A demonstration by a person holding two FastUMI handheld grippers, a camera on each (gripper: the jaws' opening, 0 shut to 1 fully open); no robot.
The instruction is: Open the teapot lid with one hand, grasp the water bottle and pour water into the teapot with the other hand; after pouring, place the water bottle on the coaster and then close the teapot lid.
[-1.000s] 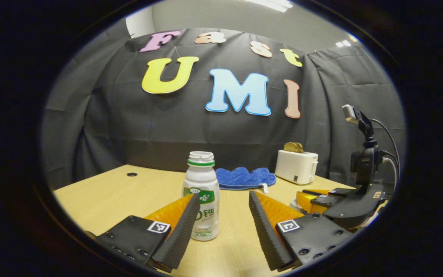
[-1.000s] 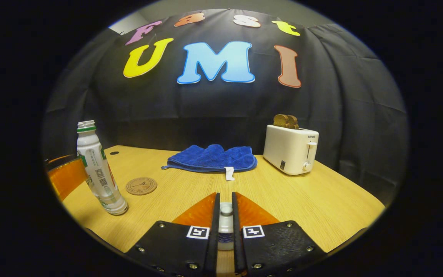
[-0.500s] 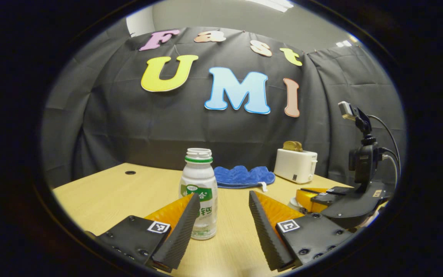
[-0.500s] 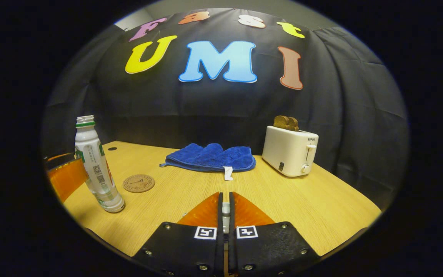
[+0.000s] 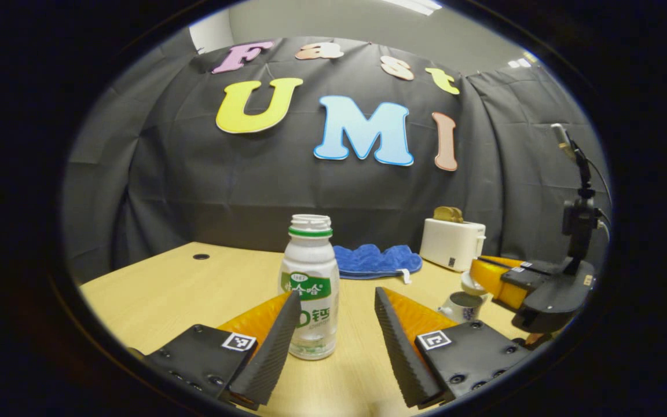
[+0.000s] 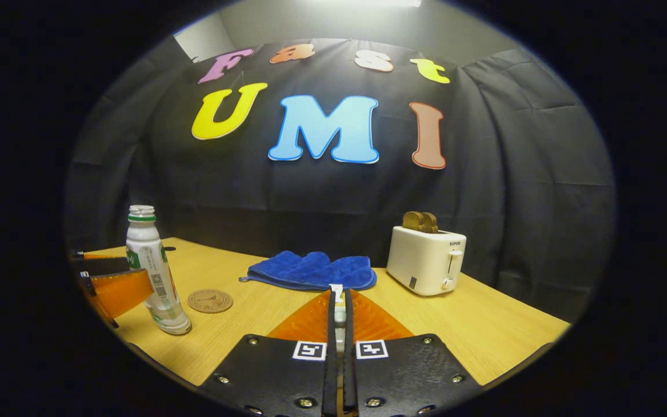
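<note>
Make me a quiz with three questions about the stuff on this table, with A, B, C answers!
1. Where is the coaster?
A. Right beside the water bottle
B. Under the toaster
C. On the cloth

2. What colour is the cloth?
A. Red
B. Blue
C. White

3. What is the left gripper doing?
A. Squeezing the bottle
C. Holding the cloth
B. Open, with the bottle between its fingers

Answers:
1. A, the coaster lies on the table next to the bottle's base.
2. B, the folded cloth is blue.
3. B, both fingers stand apart from the bottle's sides.
</note>
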